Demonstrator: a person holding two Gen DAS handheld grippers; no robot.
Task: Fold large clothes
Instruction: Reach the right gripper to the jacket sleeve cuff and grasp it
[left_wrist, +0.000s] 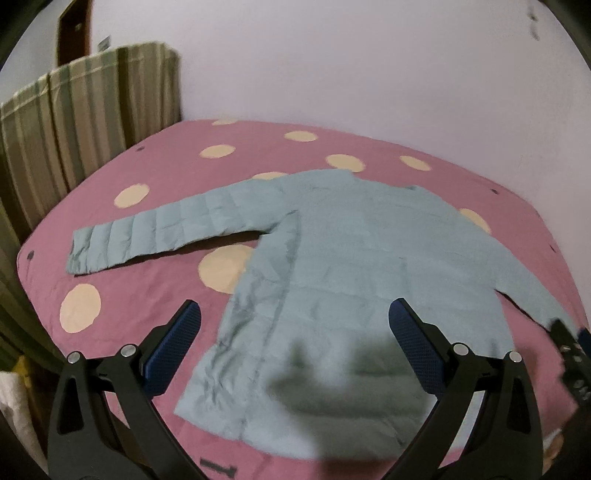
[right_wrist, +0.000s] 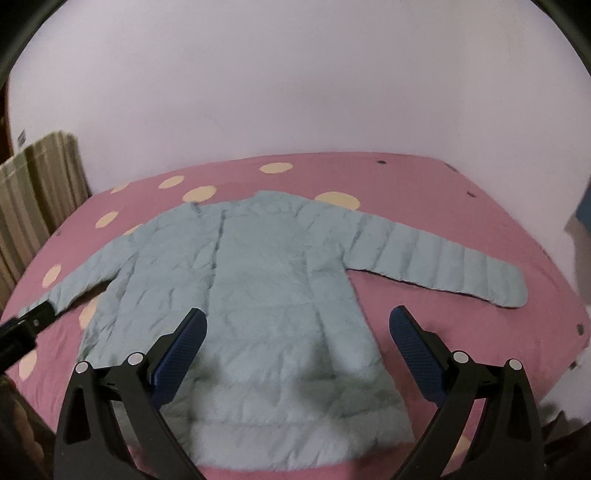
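Quilted jacket (right_wrist: 258, 295) lies flat beneath the wide-spread right gripper (right_wrist: 297, 339).

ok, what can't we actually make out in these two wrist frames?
- Jacket hem: left wrist view, covered by a dark shadow and blur.
- Jacket's far cuff: left wrist view, hidden behind the right gripper at the frame edge; whether it grips the cuff is unclear.
- Other cuff: right wrist view, hidden behind the left gripper, cut by the edge.
- Small dark marks on the pink bedspread: too small to identify.
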